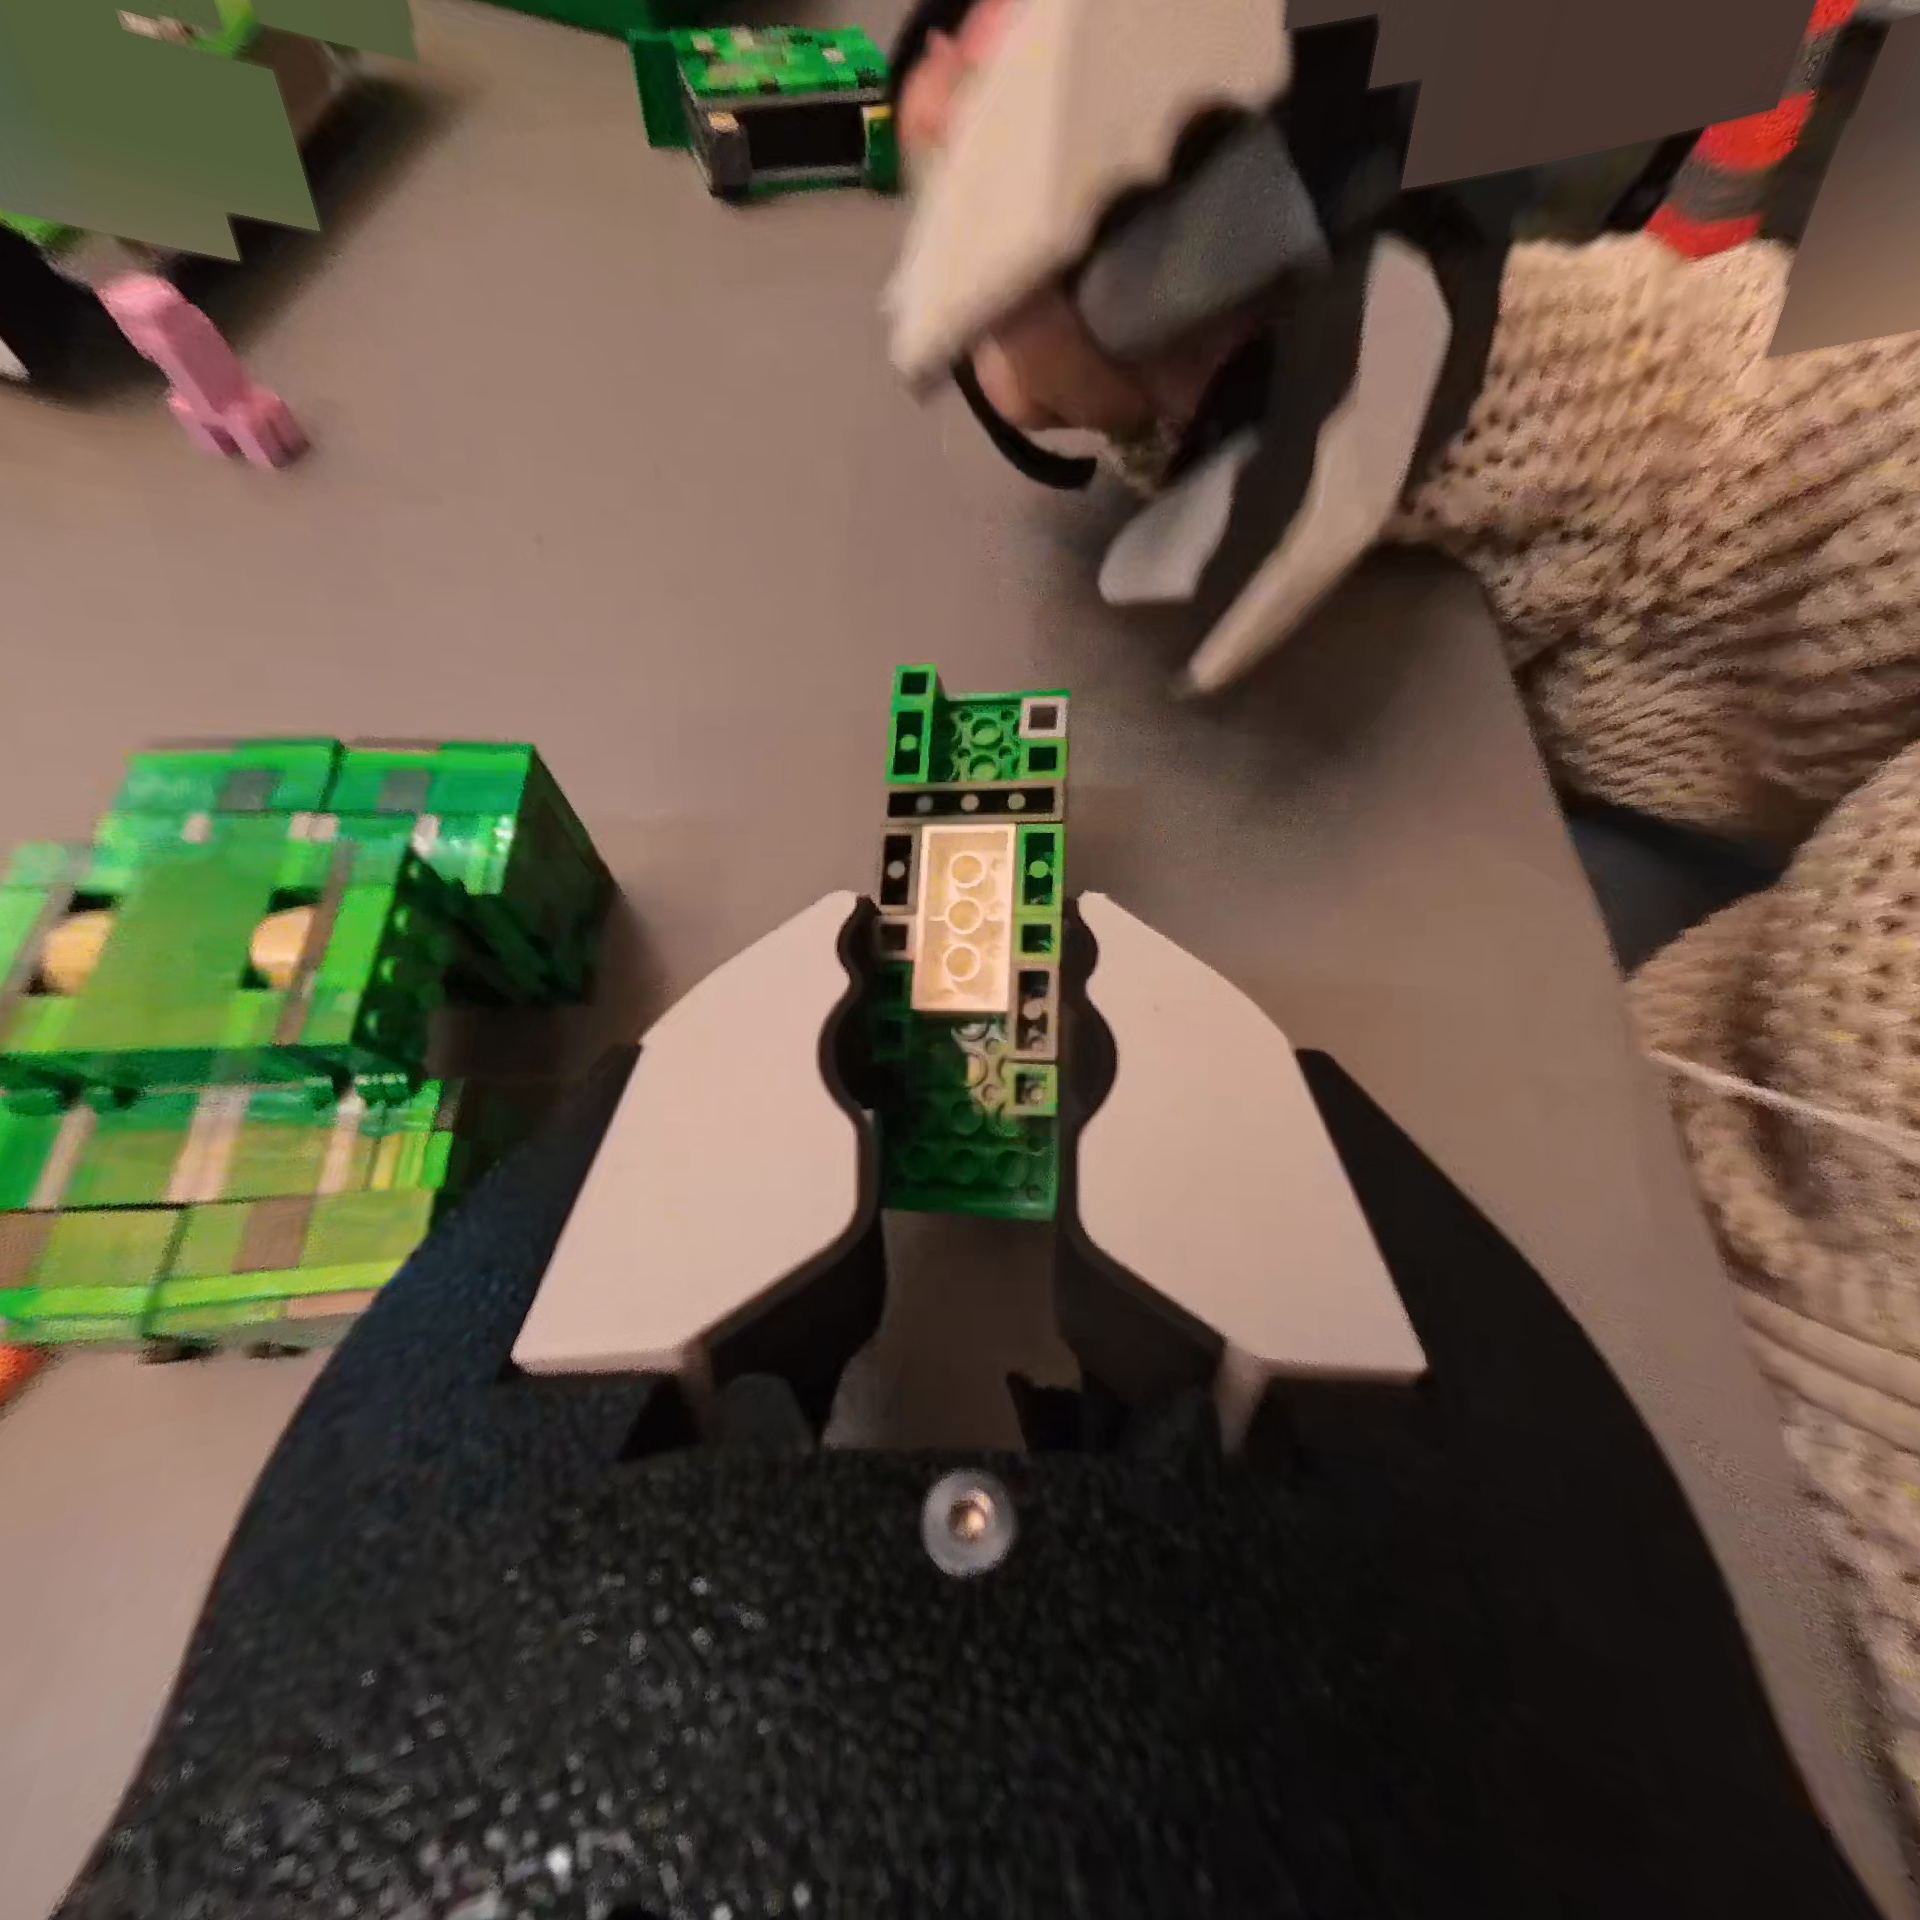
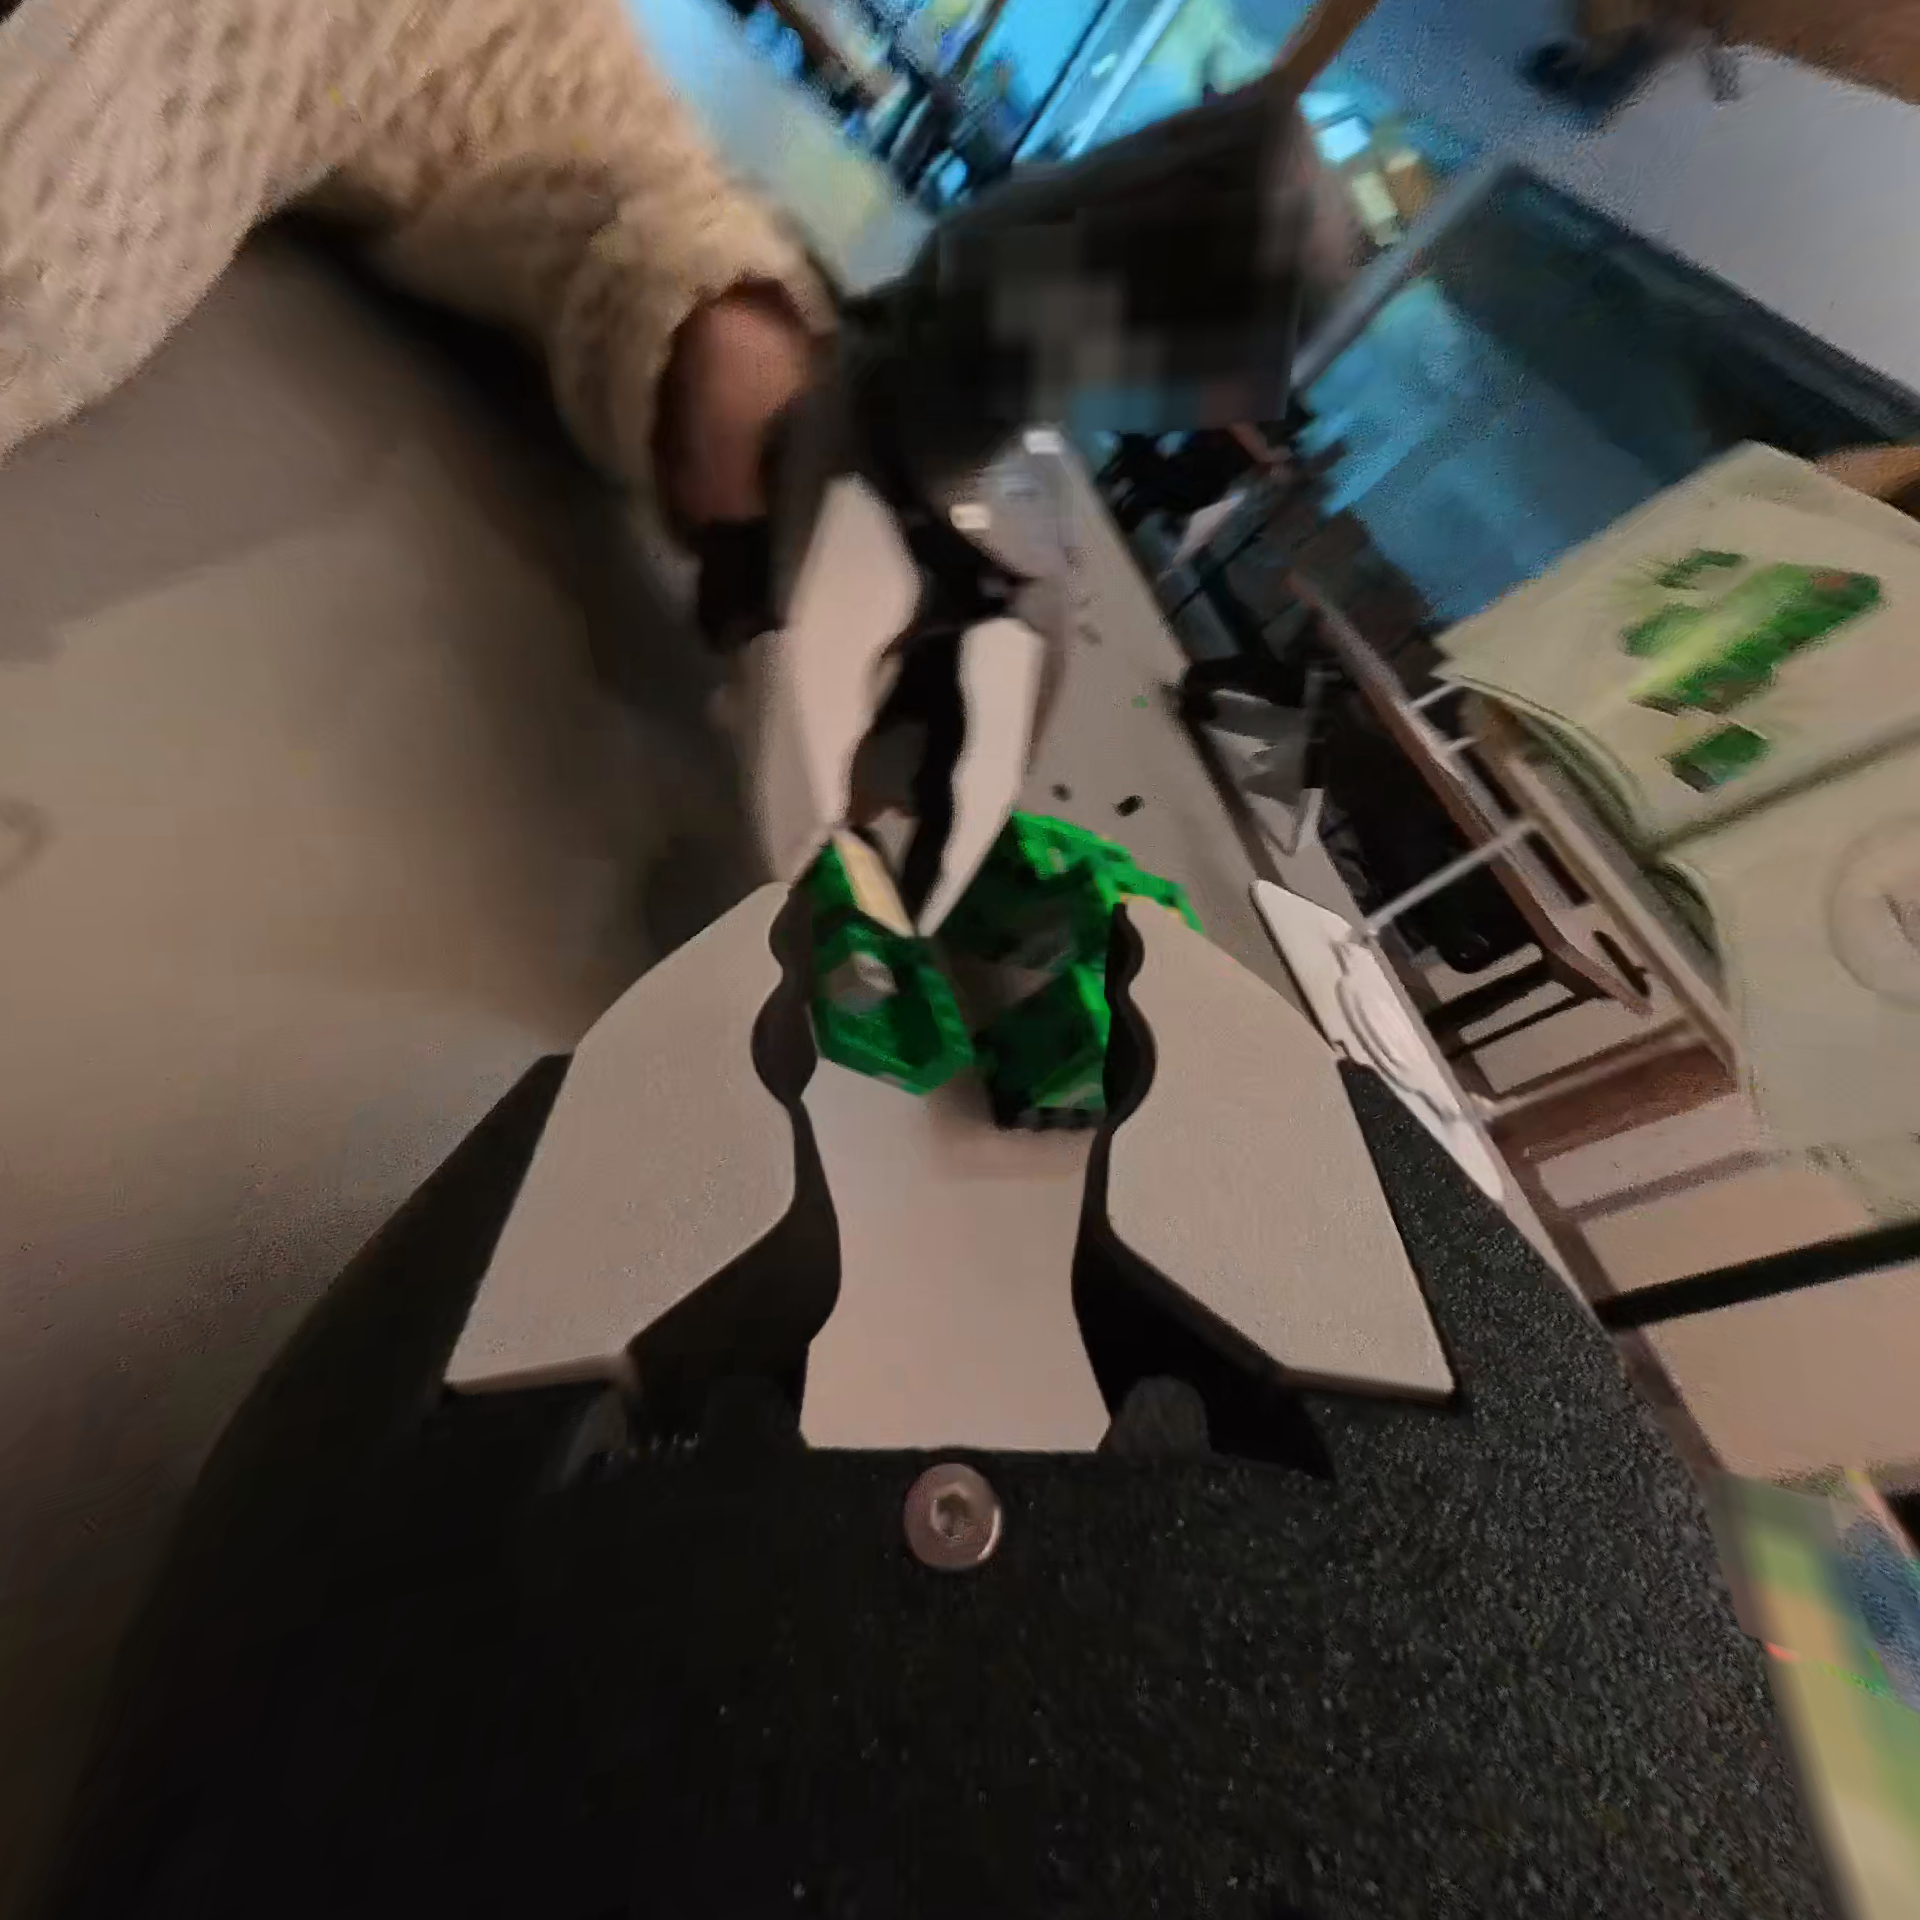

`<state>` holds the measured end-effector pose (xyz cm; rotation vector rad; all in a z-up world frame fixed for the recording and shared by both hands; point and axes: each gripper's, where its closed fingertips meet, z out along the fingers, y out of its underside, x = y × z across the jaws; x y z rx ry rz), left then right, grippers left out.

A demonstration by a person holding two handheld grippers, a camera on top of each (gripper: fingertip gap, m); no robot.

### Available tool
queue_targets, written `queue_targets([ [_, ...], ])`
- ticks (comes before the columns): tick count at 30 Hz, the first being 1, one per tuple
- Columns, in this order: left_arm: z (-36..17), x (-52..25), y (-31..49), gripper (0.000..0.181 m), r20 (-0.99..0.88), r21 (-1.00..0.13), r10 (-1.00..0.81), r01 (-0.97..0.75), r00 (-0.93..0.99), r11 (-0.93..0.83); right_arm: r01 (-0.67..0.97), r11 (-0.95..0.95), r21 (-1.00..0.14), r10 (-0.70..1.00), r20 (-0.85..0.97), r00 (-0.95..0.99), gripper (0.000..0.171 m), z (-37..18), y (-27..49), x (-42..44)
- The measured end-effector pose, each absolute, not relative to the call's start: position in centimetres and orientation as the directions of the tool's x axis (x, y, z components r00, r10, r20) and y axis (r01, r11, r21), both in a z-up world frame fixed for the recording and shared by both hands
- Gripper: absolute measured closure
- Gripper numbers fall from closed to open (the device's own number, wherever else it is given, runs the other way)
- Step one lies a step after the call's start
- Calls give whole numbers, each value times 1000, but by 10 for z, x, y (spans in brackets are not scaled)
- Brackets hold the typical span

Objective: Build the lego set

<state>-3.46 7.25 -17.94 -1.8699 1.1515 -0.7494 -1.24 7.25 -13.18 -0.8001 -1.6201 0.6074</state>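
My left gripper (image 1: pixel 968 925) is shut on a narrow green lego sub-assembly (image 1: pixel 971 1039) with a cream brick (image 1: pixel 964 920) on its upper face, and holds it over the grey table (image 1: pixel 623 520). My right gripper (image 2: pixel 951 914) is open and empty. In the left wrist view it shows blurred at the upper right (image 1: pixel 1205 613), apart from the sub-assembly. In the right wrist view the left gripper (image 2: pixel 894 894) shows ahead, holding the green piece (image 2: pixel 883 997) just beyond my right fingertips, with another green build (image 2: pixel 1039 997) behind it.
A large green lego build (image 1: pixel 260 987) lies at the left. A smaller green build with a dark opening (image 1: pixel 779 114) stands at the back, and a pink lego figure (image 1: pixel 208 364) at the far left. An instruction booklet (image 2: pixel 1714 675) lies to the right. Knitted sleeves (image 1: pixel 1683 540) are close. The tips of one gripper are about 6 centimetres away from the tips of the other. From either gripper's tips it is about 25 centimetres to the pink lego figure (image 1: pixel 208 364).
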Motion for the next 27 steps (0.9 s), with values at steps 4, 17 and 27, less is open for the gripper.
queue_targets([
  [4,-179,-31,73,147,-250,-837,-879,-548,407,-16,80,520,-850,839,526,142,126,-104,115,7],
  [17,-179,-67,71,147,-557,-719,-734,-668,389,191,61,264,-963,914,270,303,132,-120,165,15],
  [27,-201,-87,55,147,-590,-686,-725,-694,355,218,341,251,-906,900,348,264,150,-83,195,-54],
])
